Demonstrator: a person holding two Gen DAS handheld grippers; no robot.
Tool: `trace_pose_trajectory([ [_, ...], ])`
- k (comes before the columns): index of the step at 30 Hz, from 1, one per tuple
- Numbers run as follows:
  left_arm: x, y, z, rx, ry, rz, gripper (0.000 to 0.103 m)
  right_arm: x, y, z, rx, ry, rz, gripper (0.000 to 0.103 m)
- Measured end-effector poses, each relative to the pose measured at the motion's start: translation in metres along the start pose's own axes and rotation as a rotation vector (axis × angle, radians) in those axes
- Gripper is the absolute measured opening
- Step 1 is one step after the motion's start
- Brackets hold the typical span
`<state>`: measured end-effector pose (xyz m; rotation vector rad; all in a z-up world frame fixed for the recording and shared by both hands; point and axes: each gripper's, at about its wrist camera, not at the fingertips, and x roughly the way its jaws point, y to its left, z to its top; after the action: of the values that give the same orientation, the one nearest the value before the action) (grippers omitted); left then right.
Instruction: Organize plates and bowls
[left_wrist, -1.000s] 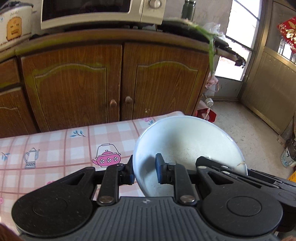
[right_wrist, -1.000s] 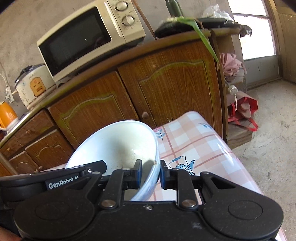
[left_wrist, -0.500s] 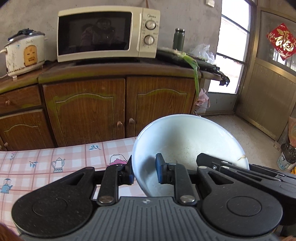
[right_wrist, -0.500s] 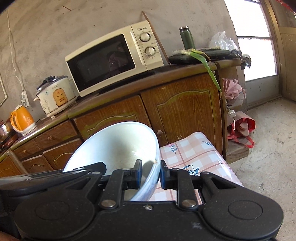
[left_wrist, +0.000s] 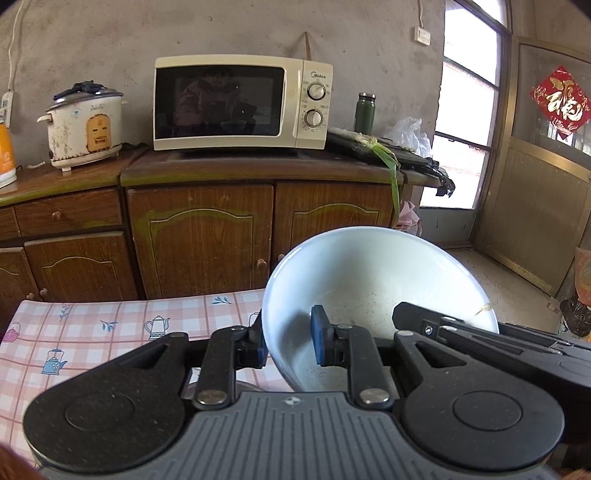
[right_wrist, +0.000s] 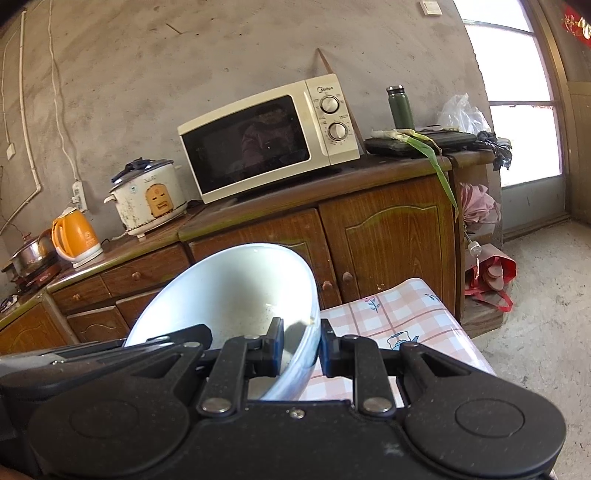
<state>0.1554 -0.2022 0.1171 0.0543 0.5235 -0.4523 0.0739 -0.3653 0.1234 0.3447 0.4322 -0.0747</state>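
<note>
1. The white bowl (left_wrist: 373, 280) is hanging in the air above the near edge of the table with the pink checked teapot cloth (left_wrist: 110, 325), tipped so its hollow is facing the cameras; specks of residue are showing inside it

2. The left gripper (left_wrist: 288, 341) is pinching the bowl's left rim, one blue pad inside and one outside the wall

3. The right gripper (right_wrist: 301, 349) is pinching the opposite rim the same way, jaws pressed close on the thin wall, so both tools are sharing the load

4. Beyond it, a wooden cabinet (left_wrist: 199, 236) is carrying a microwave (left_wrist: 240, 103), a rice cooker (left_wrist: 83, 127), a green flask (left_wrist: 365, 112) and an orange kettle (right_wrist: 75, 236)

5. Risk, as I judge it: the glazed rim is looking slick and each grip is covering only a small patch, so if the two hands are drifting apart or twisting unevenly, the bowl could be slipping out and falling onto the table edge or the concrete floor (right_wrist: 535, 332)

6. Tilting further could also be spilling any residue
</note>
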Motion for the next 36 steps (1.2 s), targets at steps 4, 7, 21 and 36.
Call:
trace_pose_trajectory([
  [4,-0.013,0.005,-0.005,-0.004,-0.013,0.009,0.022,-0.011,0.013,-0.004,-0.014,-0.003,0.004,0.026],
  [7,-0.020,0.008,-0.007,-0.011,-0.020,0.017,0.022,-0.019,0.023,-0.007,-0.025,-0.006,0.007,0.026],
  [21,-0.042,0.026,-0.018,-0.030,-0.046,0.052,0.022,-0.030,0.056,-0.017,-0.060,-0.006,0.038,0.026],
  [36,-0.051,0.032,-0.024,-0.035,-0.059,0.073,0.022,-0.033,0.069,-0.022,-0.078,-0.005,0.054,0.026],
])
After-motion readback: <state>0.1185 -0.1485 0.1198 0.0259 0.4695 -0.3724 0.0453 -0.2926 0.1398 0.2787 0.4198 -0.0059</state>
